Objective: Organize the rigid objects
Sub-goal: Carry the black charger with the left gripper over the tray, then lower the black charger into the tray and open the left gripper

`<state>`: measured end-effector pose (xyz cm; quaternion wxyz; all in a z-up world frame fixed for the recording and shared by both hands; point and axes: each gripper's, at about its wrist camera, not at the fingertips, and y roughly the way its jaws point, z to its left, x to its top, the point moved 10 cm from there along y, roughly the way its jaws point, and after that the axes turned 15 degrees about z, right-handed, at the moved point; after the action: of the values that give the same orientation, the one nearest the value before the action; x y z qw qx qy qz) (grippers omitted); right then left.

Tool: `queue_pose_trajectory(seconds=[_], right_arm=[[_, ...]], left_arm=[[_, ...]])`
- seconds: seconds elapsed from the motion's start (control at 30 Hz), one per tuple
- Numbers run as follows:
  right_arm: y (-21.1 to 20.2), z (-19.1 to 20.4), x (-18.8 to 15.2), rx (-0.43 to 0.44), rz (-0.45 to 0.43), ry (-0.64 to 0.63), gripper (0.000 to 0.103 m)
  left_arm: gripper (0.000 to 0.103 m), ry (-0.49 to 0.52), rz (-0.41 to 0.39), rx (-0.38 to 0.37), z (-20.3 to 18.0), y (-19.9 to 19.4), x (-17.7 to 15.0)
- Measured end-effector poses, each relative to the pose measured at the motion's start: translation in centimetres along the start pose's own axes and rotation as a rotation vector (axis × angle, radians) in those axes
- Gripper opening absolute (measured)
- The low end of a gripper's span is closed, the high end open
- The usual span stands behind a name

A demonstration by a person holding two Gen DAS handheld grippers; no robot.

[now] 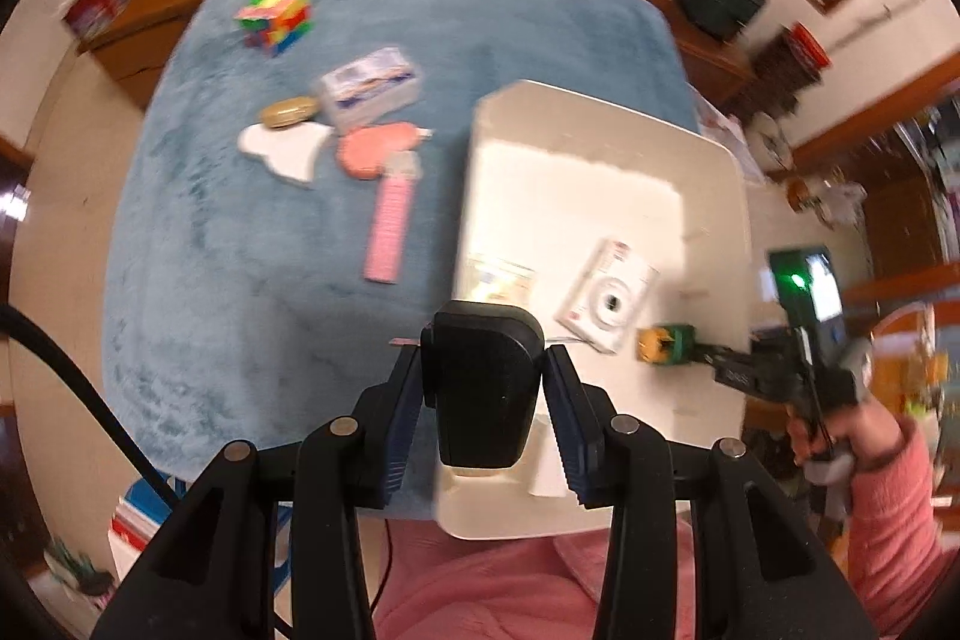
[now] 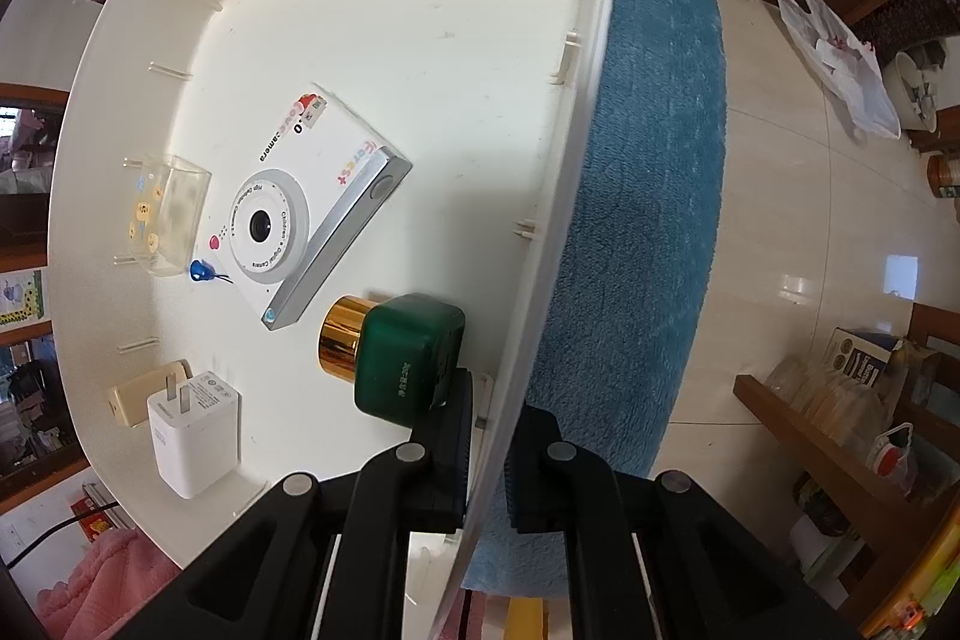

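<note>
My left gripper is shut on a black rounded block and holds it over the near corner of the white bin. My right gripper is shut on the bin's side wall, one finger inside and one outside. In the bin lie a white toy camera, a green bottle with a gold cap, a white charger plug, a clear small box and a beige piece.
On the blue mat lie a colourful puzzle cube, a clear plastic box, a tan oval piece, a white cloud shape, a pink heart and a pink strip. Wooden furniture surrounds the mat.
</note>
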<state>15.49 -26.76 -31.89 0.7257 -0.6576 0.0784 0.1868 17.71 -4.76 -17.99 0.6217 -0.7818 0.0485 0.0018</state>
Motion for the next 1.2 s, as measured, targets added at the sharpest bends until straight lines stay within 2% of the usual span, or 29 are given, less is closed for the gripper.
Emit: queue_pose_trajectory(seconds=[0.13, 0.37, 0.53, 0.63, 0.67, 0.73, 0.77, 1.03, 1.2], right_arm=[[0.0, 0.0, 0.0, 0.0, 0.001, 0.002, 0.009], [0.0, 0.0, 0.0, 0.004, 0.002, 0.01, 0.009], [0.0, -0.2, 0.0, 0.012, 0.001, 0.017, 0.009], [0.0, -0.3, 0.0, 0.011, 0.001, 0.02, 0.009], [0.1, -0.3, 0.0, 0.011, 0.002, 0.022, 0.009], [0.1, -0.4, 0.0, 0.012, 0.0, 0.025, 0.009], [0.1, -0.4, 0.0, 0.014, 0.0, 0.027, 0.009], [0.2, -0.9, -0.1, 0.03, -0.006, 0.046, 0.009], [0.3, -1.2, -0.3, 0.031, -0.009, 0.056, 0.009]], left_arm=[[0.044, 0.093, 0.022, 0.002, -2.7, 0.8, -0.3], [0.044, 0.188, 0.072, -0.007, -5.8, 2.1, -1.3], [0.044, 0.256, 0.117, 0.007, -7.0, 2.9, -1.9], [0.046, 0.272, 0.116, 0.009, -7.0, 2.6, -1.7], [0.049, 0.273, 0.113, 0.01, -6.9, 2.4, -1.4], [0.064, 0.261, 0.103, 0.013, -6.4, 2.1, -1.0], [0.065, 0.251, 0.095, 0.015, -6.0, 1.9, -0.7], [0.068, 0.16, 0.081, 0.058, -1.0, 1.7, 2.8], [0.068, 0.117, 0.108, 0.09, 2.2, 2.8, 5.1]])
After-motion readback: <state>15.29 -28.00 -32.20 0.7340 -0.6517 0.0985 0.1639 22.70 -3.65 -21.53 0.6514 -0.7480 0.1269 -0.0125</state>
